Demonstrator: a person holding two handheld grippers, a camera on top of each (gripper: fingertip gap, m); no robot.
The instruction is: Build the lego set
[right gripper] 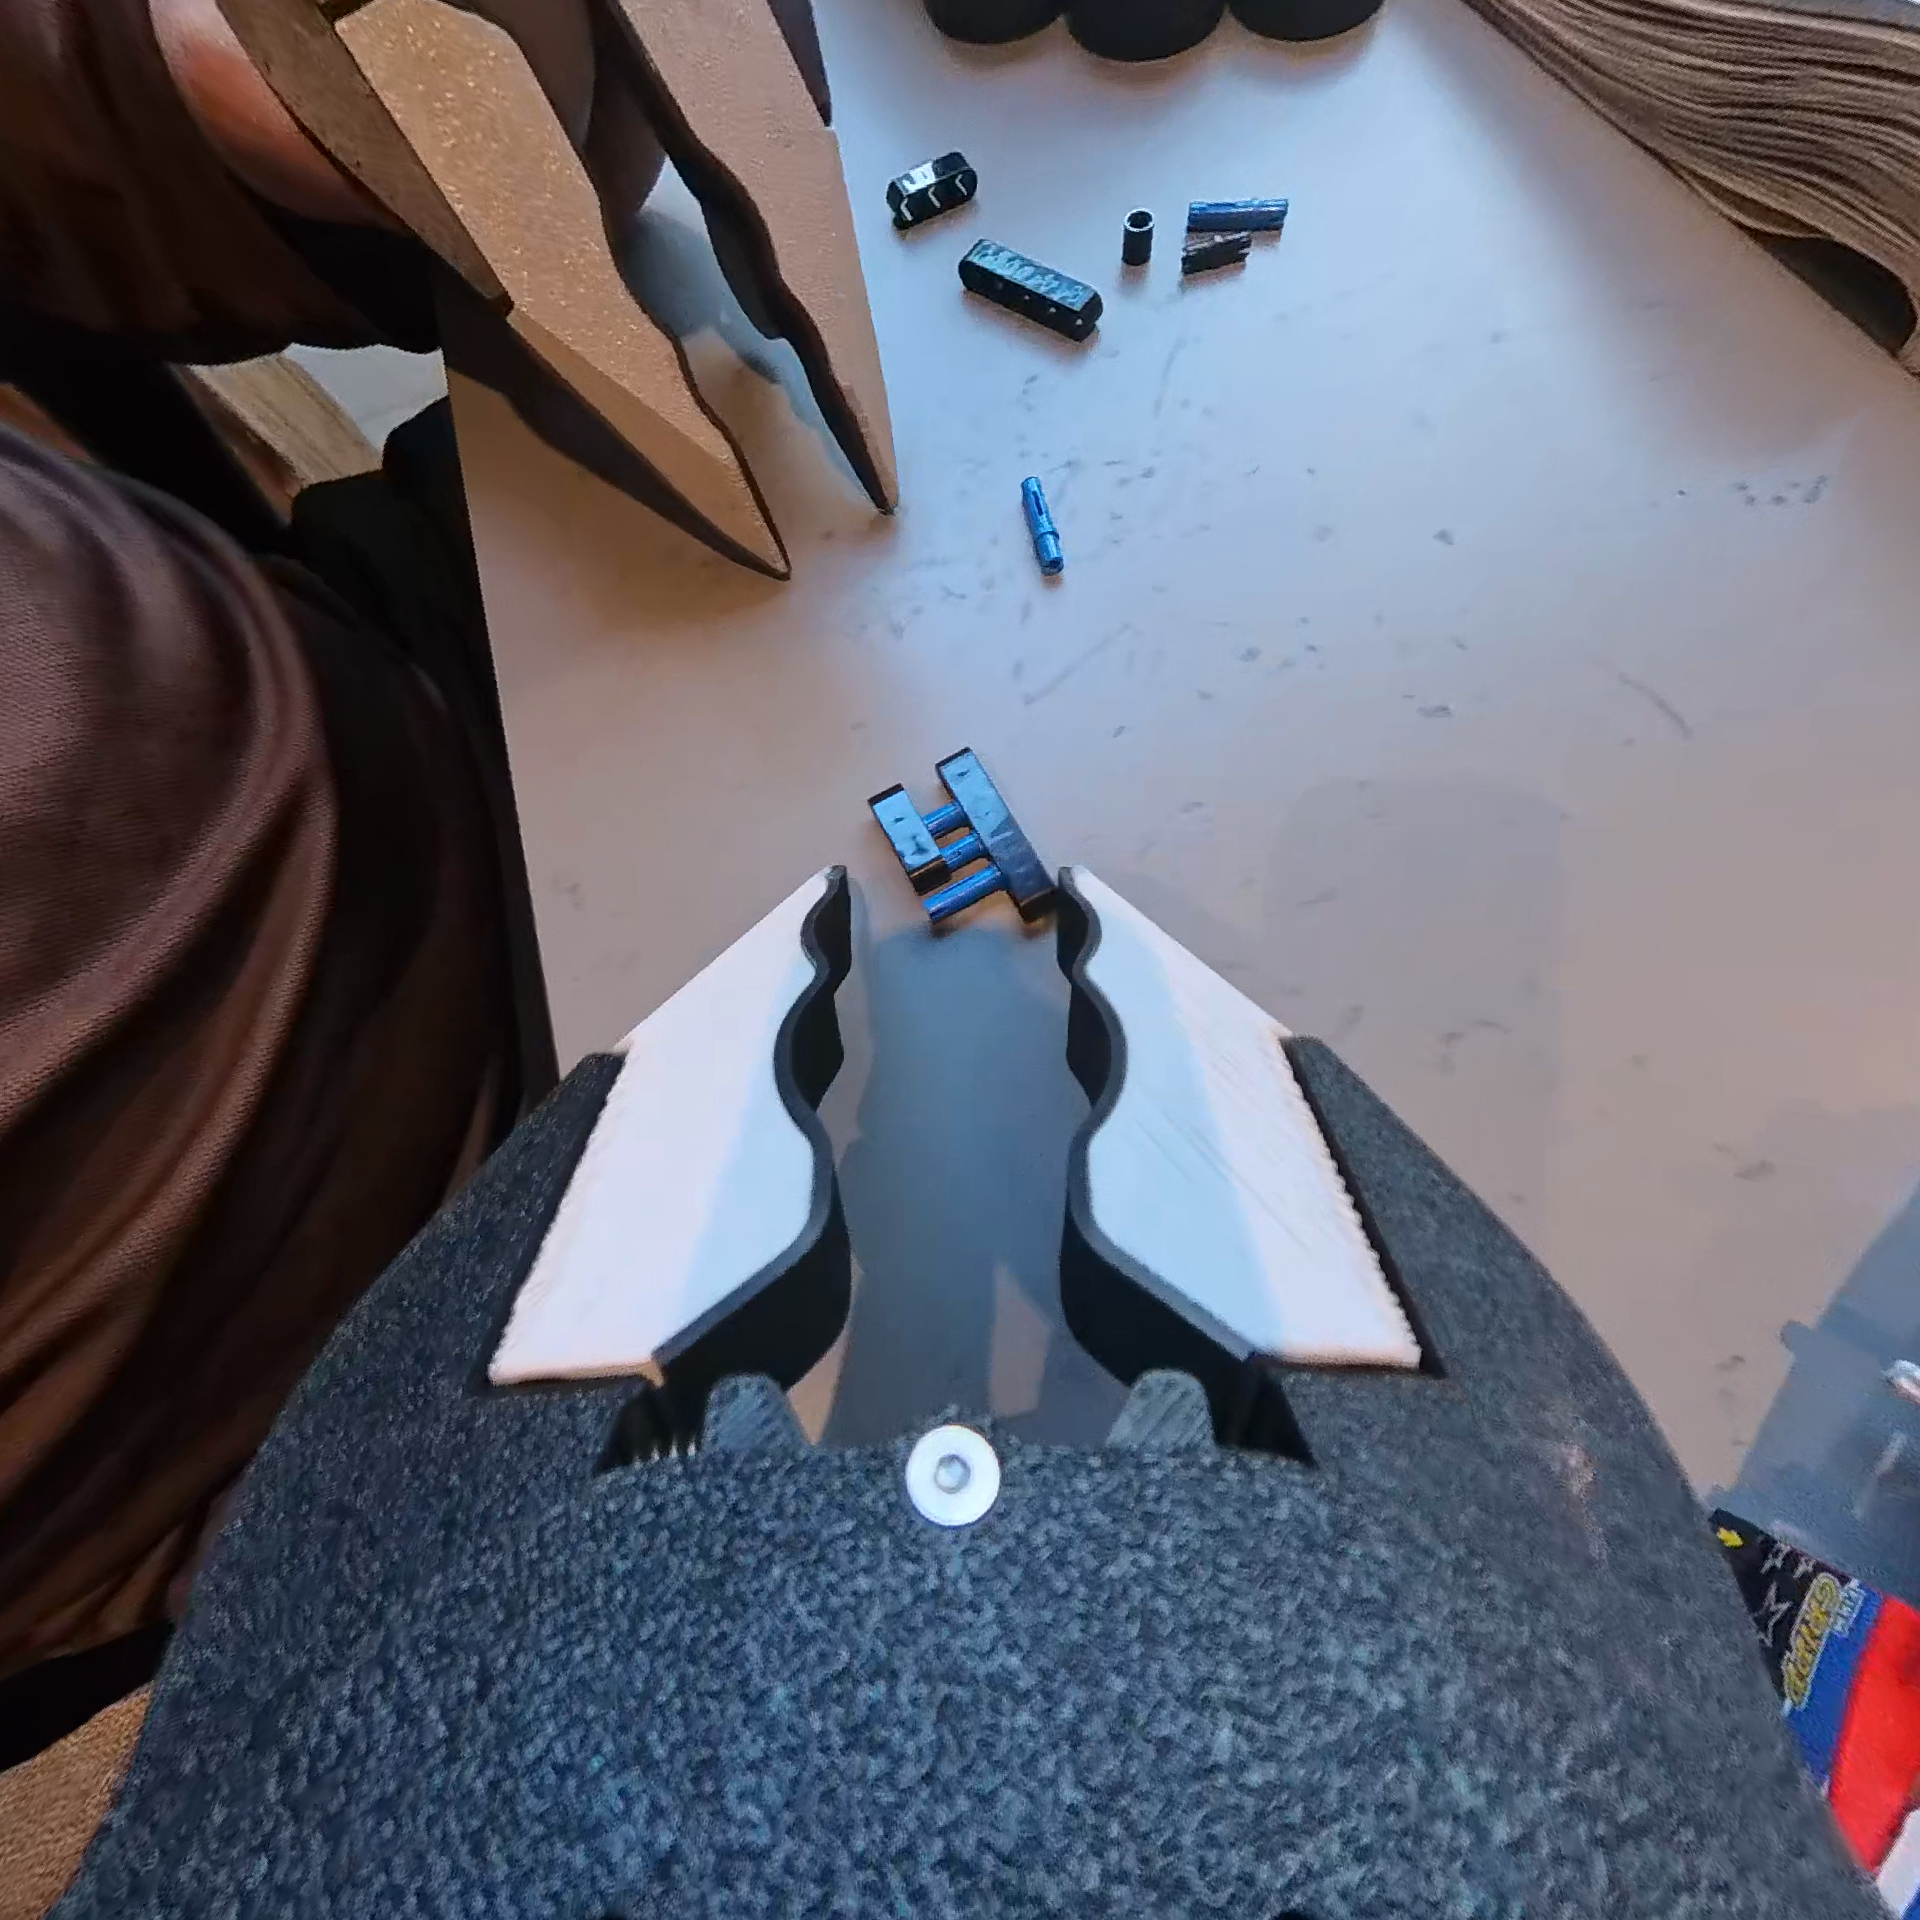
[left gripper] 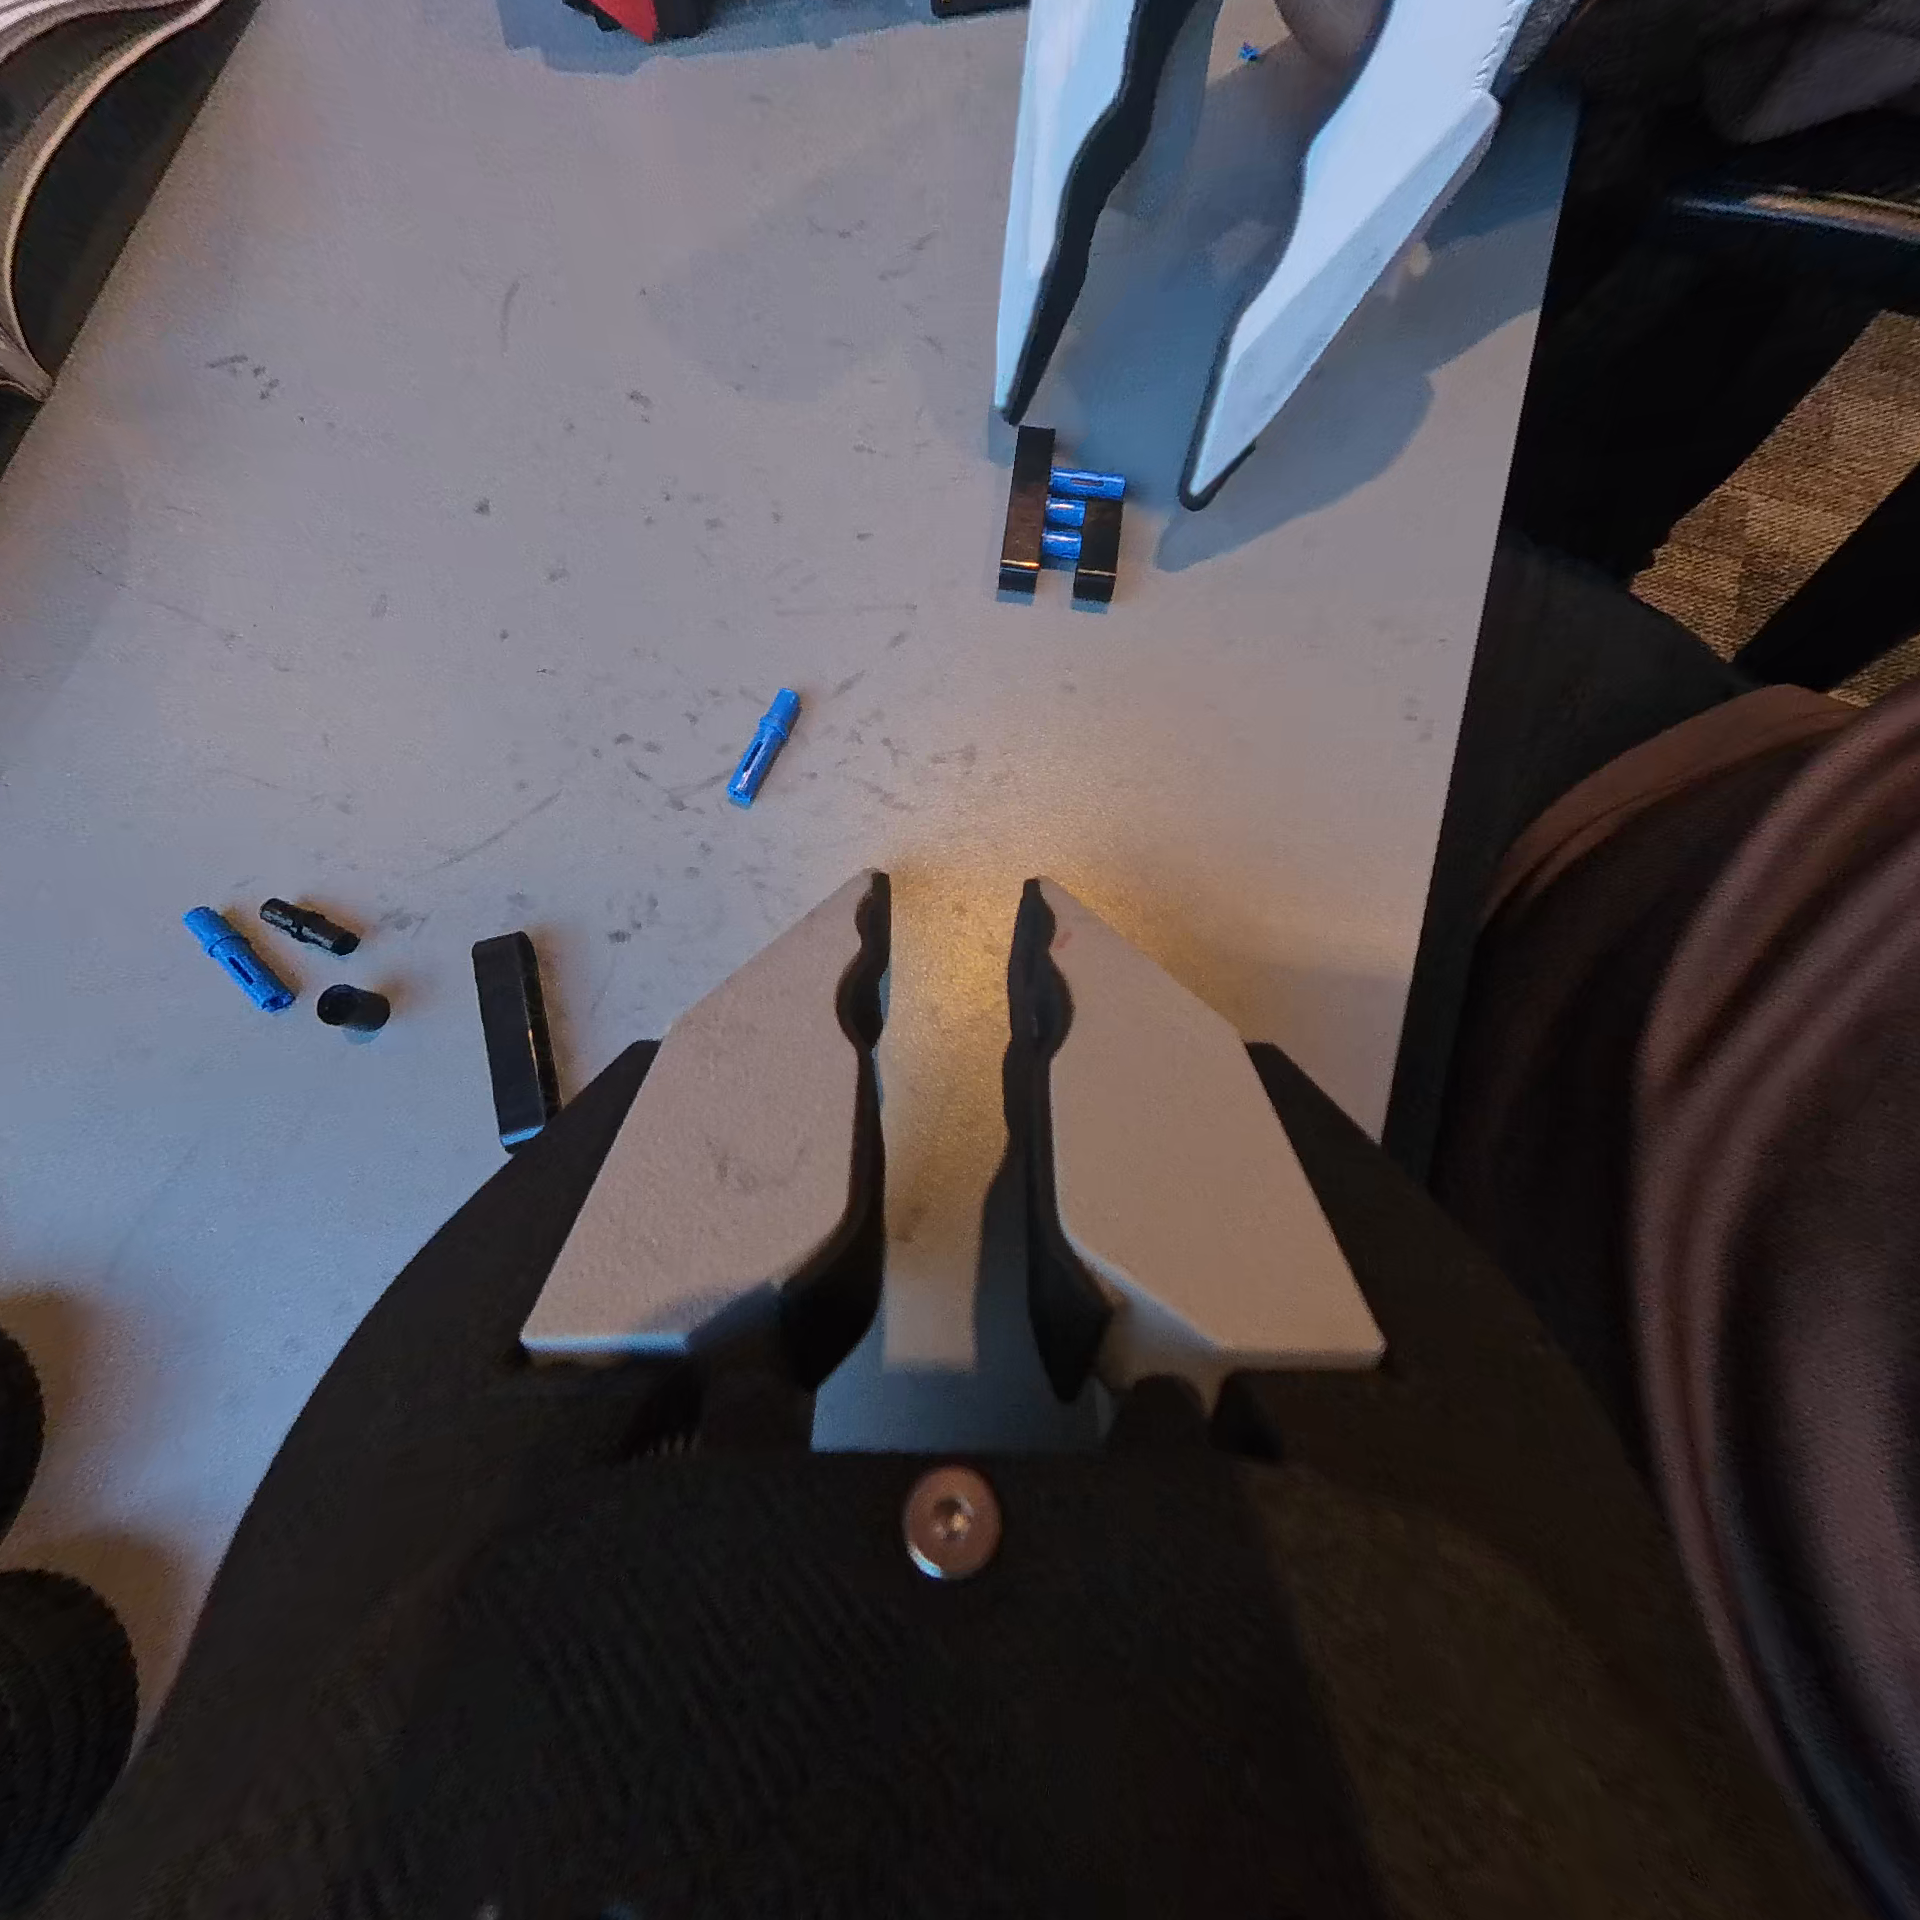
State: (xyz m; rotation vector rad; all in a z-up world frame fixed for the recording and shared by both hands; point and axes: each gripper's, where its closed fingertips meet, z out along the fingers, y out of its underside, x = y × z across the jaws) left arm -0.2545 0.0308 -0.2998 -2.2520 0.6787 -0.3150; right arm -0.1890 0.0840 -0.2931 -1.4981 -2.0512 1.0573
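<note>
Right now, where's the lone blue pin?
The lone blue pin lies flat mid-table, between the left gripper and the black-beam assembly, touching nothing.

Left gripper (left gripper: 954,891) – right gripper (right gripper: 954,883) – fingers parted, empty.

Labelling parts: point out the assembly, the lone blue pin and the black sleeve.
Assembly (right gripper: 961,840): right wrist view, middle blue pin.
Lone blue pin (left gripper: 764,746): left wrist view, mid-shaft.
Black sleeve (right gripper: 1139,237): right wrist view, side wall.

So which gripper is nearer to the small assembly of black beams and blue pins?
The right gripper: its open fingertips sit just short of the assembly. The left gripper is farther back, near the table's edge, with a loose blue pin ahead.
</note>
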